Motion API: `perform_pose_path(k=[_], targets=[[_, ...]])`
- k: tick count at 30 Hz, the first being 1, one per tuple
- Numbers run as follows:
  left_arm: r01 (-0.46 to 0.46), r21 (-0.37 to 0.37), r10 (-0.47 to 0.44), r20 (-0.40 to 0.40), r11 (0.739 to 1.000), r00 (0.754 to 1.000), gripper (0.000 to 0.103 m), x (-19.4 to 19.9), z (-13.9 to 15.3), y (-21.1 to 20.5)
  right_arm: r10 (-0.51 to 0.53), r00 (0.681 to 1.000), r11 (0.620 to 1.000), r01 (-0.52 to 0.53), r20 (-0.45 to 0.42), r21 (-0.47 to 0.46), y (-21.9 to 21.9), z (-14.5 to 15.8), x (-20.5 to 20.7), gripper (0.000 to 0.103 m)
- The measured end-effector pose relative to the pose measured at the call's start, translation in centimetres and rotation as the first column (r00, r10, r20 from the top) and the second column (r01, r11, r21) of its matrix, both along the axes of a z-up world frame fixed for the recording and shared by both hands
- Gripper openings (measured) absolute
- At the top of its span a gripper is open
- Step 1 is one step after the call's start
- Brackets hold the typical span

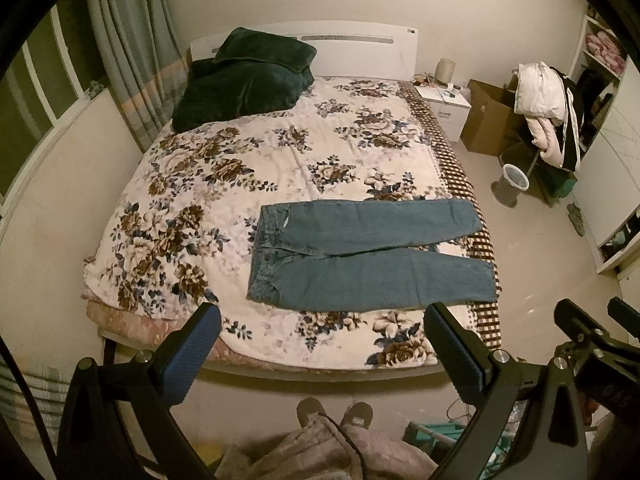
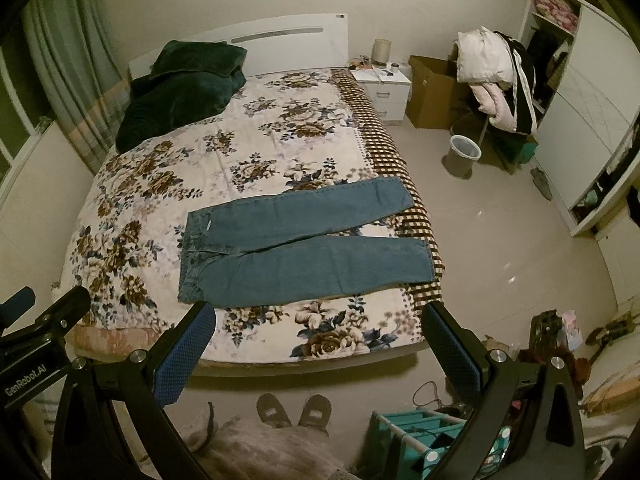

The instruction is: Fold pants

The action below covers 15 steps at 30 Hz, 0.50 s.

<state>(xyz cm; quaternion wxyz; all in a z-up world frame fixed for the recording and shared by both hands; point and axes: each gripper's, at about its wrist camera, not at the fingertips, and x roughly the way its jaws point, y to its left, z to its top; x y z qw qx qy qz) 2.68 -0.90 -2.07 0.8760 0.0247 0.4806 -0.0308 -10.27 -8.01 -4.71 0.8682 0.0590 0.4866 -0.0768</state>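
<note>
Blue jeans [image 1: 360, 252] lie flat and spread on the floral bedspread [image 1: 224, 184], waistband to the left, both legs running right to the bed's right edge. They also show in the right wrist view [image 2: 300, 248]. My left gripper [image 1: 322, 316] is open and empty, held high above the foot of the bed, in front of the jeans. My right gripper [image 2: 318, 316] is open and empty too, at a like height, beside the left one. The right gripper's fingers [image 1: 580, 320] show at the lower right of the left wrist view.
A dark green blanket [image 1: 244, 80] is heaped at the headboard. A white nightstand [image 1: 444, 108], cardboard box [image 1: 488, 120], bin [image 1: 514, 178], and a chair piled with clothes [image 1: 548, 112] stand to the bed's right. A teal rack [image 2: 420, 436] sits on the floor near my feet [image 2: 294, 410].
</note>
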Motion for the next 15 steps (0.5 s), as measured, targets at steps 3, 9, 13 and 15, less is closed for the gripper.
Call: perform_pose_path(k=[3, 9, 13, 15], targets=[[0.000, 0.009, 0.000, 0.011, 1.000, 1.000, 0.103, 1.7, -0.8, 0.5, -0.038, 0.999, 0.999, 0.038, 0.009, 0.006, -0.2, -1.0, 1.8, 0.103], [0.003, 0.046, -0.003, 0.017, 0.999, 1.000, 0.103, 7.0, -3.7, 1.1, -0.096, 0.995, 0.995, 0.097, 0.026, -0.025, -1.2, -4.2, 7.7, 0.103], [-0.022, 0.061, 0.022, 0.008, 0.998, 1.000, 0.103, 11.4, -6.4, 0.9, -0.104, 0.995, 0.993, 0.105, 0.008, -0.049, -2.8, -7.8, 13.8, 0.103], [-0.033, 0.064, 0.034, -0.016, 0.997, 0.999, 0.103, 14.2, -8.1, 0.4, -0.094, 0.996, 0.994, 0.093, -0.009, -0.048, -3.7, -9.8, 17.4, 0.103]])
